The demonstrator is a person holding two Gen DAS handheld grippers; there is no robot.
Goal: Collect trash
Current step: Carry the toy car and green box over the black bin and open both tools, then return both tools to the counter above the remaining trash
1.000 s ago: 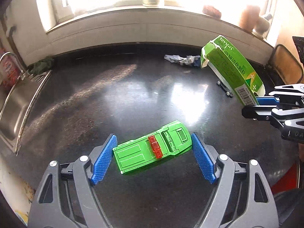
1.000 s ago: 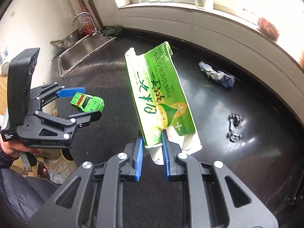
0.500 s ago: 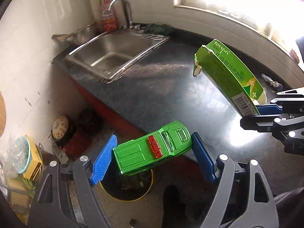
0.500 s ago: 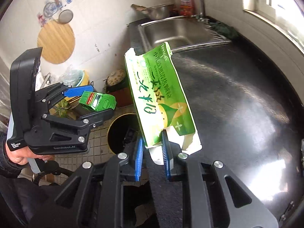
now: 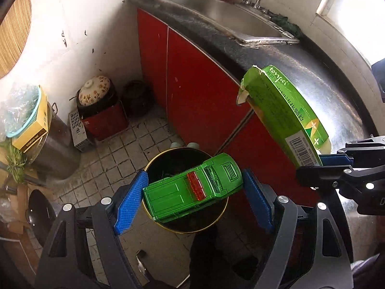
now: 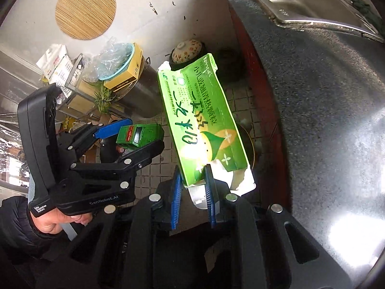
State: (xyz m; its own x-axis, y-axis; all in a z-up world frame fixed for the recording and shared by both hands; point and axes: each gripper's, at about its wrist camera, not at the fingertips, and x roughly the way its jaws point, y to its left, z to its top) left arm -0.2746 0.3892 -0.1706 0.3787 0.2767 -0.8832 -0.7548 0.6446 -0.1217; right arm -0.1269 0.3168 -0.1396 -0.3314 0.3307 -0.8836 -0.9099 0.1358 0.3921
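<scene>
- Both grippers are swinging off the black countertop (image 5: 320, 72), which filled my views a second ago, and are now hanging over the tiled floor (image 5: 115, 159) beside the red cabinet doors (image 5: 197, 89).
- My left gripper (image 5: 192, 192) is holding the green toy car (image 5: 192, 190) lengthwise, its blue pads standing wide apart and pressing the car's two ends.
- That car is hovering directly over the round trash bin (image 5: 216, 221), whose yellow-rimmed mouth is showing behind it at the centre of the left view.
- My right gripper (image 6: 192, 187) is pinching the torn bottom edge of the green carton (image 6: 204, 120), fingers nearly together on the cardboard.
- In the left view the carton is leaning up toward 11 o'clock from the right gripper (image 5: 336, 166), which is sitting at 3 o'clock.
- In the right view the bin (image 6: 247, 139) is peeking out behind the carton at about 2 o'clock from the pads; I think the carton is only partly above it, but the carton is hiding most of the rim.
- A bare hand (image 6: 60, 219) in a dark sleeve is gripping the left gripper (image 6: 142, 134) at 9 o'clock.
- The steel sink (image 5: 228, 16) is lying at 12 o'clock.
</scene>
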